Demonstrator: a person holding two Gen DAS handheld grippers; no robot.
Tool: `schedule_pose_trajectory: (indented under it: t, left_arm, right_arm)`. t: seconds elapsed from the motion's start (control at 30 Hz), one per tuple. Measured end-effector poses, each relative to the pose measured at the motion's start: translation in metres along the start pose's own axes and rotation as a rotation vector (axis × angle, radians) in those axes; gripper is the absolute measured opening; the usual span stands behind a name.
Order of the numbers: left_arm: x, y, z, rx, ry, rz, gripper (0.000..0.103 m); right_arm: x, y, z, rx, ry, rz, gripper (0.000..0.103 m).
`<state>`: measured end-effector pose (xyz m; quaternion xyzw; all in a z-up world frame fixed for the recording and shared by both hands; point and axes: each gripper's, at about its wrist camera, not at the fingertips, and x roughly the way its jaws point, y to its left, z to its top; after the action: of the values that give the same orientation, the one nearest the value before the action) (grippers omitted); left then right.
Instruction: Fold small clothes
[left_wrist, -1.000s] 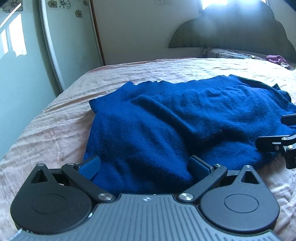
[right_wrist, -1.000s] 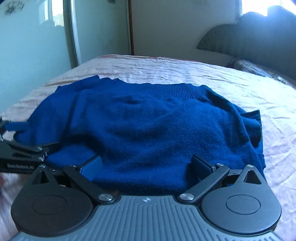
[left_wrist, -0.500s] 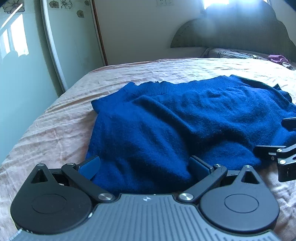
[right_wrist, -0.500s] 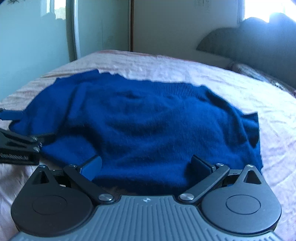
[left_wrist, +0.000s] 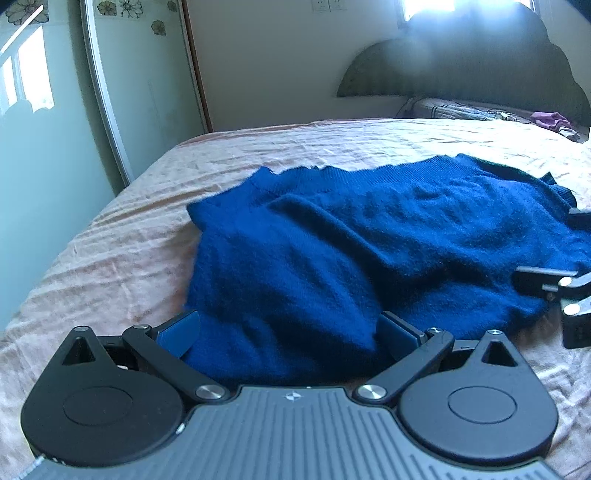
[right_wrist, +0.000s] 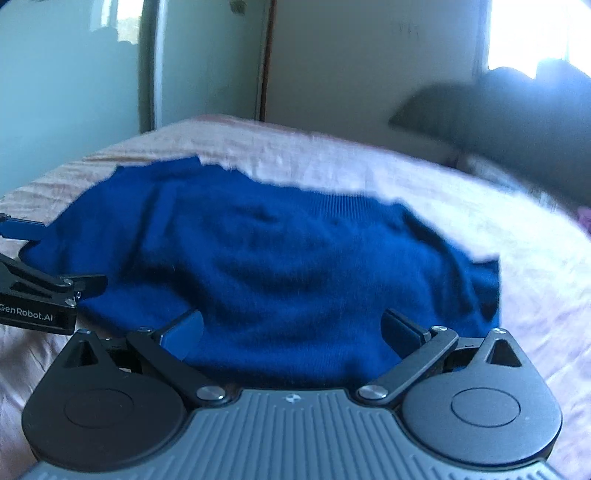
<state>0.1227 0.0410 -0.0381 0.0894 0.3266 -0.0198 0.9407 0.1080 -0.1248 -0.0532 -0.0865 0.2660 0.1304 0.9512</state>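
The deep-blue fuzzy knit sweater (left_wrist: 369, 251) lies spread across the middle of the wrinkled pink-sheeted bed (left_wrist: 110, 251), ribbed hem toward twelve o'clock. Compared with a second ago it sits a touch farther from both cameras, and the right view has gone blurry, so the right tool is on the move! The left hand-held gripper (left_wrist: 288, 328) has its jaws wide apart over the near edge at six o'clock; the right hand-held gripper (right_wrist: 291, 328) gapes likewise. Nothing pinched yet, so I judge the fold hasn't started.
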Motion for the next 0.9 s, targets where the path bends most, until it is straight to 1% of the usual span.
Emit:
schedule_pose_trajectory:
  t: [0.07,0.13,0.2,0.27,0.33,0.43,0.5,0.57,0.6,0.67,0.77,0.83,0.9]
  left_arm:
    - [-0.002,0.010,0.005,-0.002,-0.011,0.017,0.103]
    - [-0.003,0.025,0.012,-0.025,-0.018,0.037,0.103]
    - [0.002,0.043,0.021,-0.062,-0.005,0.043,0.103]
    - [0.008,0.063,0.031,-0.119,0.012,0.029,0.102]
    - [0.020,0.084,0.041,-0.187,0.038,-0.023,0.102]
    - [0.043,0.110,0.053,-0.300,0.092,-0.135,0.102]
    - [0.058,0.120,0.056,-0.352,0.125,-0.187,0.101]
    - [0.074,0.127,0.060,-0.389,0.156,-0.238,0.100]
    - [0.080,0.130,0.061,-0.400,0.166,-0.269,0.100]
    - [0.094,0.132,0.062,-0.420,0.197,-0.335,0.100]
    - [0.114,0.134,0.061,-0.466,0.252,-0.410,0.101]
    - [0.119,0.135,0.062,-0.462,0.237,-0.436,0.101]
    - [0.127,0.136,0.065,-0.466,0.241,-0.474,0.101]
  right_arm:
    - [-0.008,0.008,0.005,-0.048,-0.042,-0.012,0.103]
    - [-0.014,0.019,0.009,-0.104,-0.072,-0.014,0.103]
    - [-0.017,0.034,0.011,-0.168,-0.092,-0.005,0.103]
    - [-0.020,0.051,0.010,-0.254,-0.115,-0.001,0.103]
    - [-0.023,0.075,0.005,-0.375,-0.150,-0.021,0.103]
    - [-0.022,0.109,-0.009,-0.568,-0.196,-0.046,0.103]
    - [-0.020,0.129,-0.020,-0.672,-0.223,-0.076,0.103]
    - [-0.018,0.145,-0.029,-0.742,-0.248,-0.087,0.103]
    - [-0.017,0.152,-0.032,-0.765,-0.262,-0.094,0.103]
    - [-0.015,0.158,-0.029,-0.770,-0.277,-0.100,0.103]
    - [-0.002,0.160,-0.017,-0.724,-0.243,-0.068,0.102]
    - [0.009,0.161,-0.010,-0.698,-0.236,-0.058,0.102]
    - [0.018,0.164,-0.004,-0.676,-0.242,-0.059,0.102]
